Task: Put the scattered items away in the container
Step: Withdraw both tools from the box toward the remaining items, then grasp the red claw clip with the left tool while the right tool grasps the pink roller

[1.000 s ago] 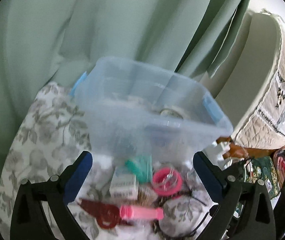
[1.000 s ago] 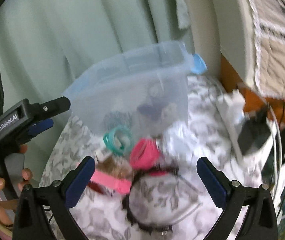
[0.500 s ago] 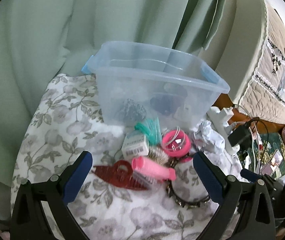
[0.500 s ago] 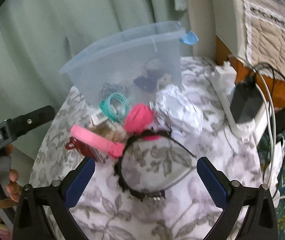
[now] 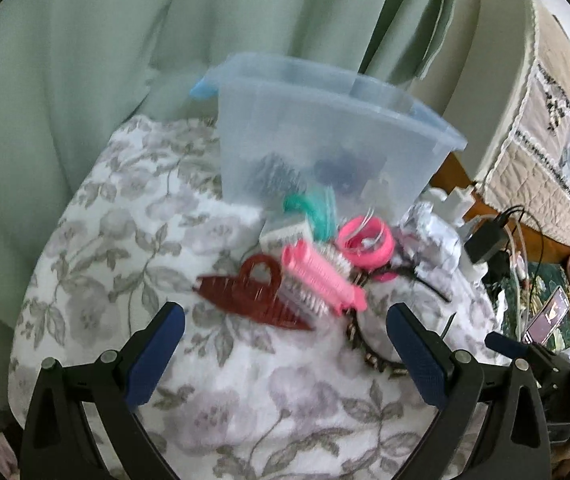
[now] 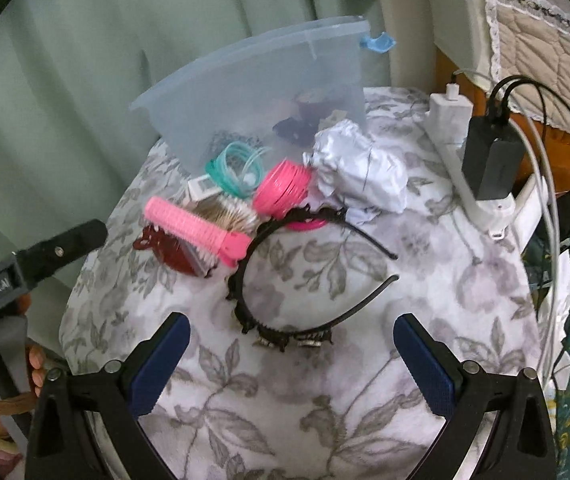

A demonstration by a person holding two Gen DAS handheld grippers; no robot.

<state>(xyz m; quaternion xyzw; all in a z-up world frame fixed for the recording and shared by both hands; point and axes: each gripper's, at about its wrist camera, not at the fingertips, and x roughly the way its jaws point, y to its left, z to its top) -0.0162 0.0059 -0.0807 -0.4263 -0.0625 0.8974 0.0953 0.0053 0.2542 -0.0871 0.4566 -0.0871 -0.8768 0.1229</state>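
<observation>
Both hand-held grippers, left (image 5: 283, 344) & right (image 6: 291, 354), gape wide w/ nothing held. Headband (image 6: 305, 280), pink roller (image 6: 197, 226), red clip (image 5: 253, 294) etc. lie outside the container (image 6: 261, 92), just beside it; some bits already inside.

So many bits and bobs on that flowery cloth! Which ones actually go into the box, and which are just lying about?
For tidying: clear plastic box; pink hair roller; dark red comb; black headband; teal hair ties; pink hair ties; small white carton.

Just lying about: white power strip; black charger; green curtain; crumpled white wrapper, possibly rubbish.
</observation>
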